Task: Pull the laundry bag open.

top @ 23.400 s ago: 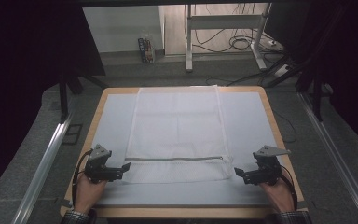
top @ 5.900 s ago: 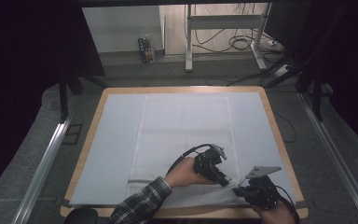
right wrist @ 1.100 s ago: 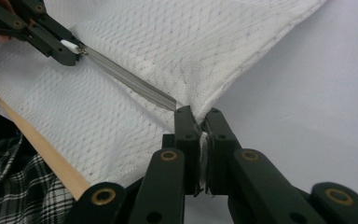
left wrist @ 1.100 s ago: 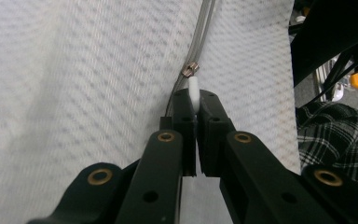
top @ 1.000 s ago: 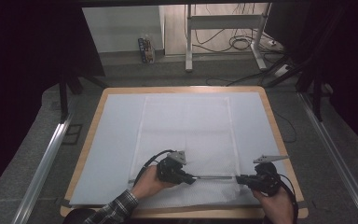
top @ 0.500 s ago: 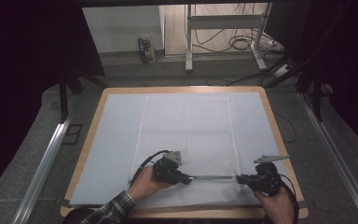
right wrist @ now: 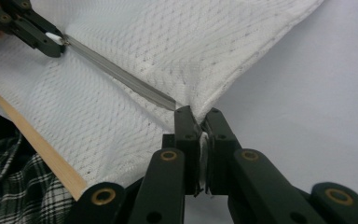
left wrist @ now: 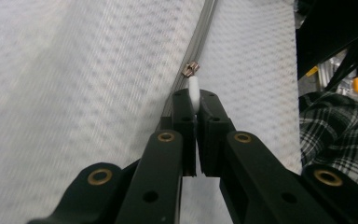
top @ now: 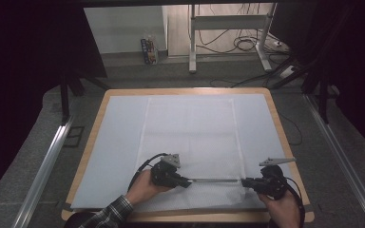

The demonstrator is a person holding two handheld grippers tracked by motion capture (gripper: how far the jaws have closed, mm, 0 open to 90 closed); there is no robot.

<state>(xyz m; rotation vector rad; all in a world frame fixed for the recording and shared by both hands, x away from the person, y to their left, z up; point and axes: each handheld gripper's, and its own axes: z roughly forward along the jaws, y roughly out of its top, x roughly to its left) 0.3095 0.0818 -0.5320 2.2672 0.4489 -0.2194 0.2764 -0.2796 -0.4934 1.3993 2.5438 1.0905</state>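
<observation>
A white mesh laundry bag lies flat on the pale sheet that covers the bench. In the high view it takes up the middle of the bench and reaches down toward 6 o'clock. Its fabric is a fine honeycomb net with stitched hems. A grey zipper runs straight across the bag near its 6 o'clock edge. In the left gripper view the zipper's small metal slider sits on the tape, with a white pull tab trailing from it.

The left gripper is clamped tight on that white pull tab, its jaws almost touching. The left hand grips it from about 7 o'clock, and a plaid sleeve shows behind.

The right gripper lies toward 5 o'clock on the bench, at the zipper's far end. It is closed on the bag's corner fabric, where the net puckers into folds just beside the zipper end. The right hand holds it from below. A wooden bench edge shows beside the bag in the right gripper view.
</observation>
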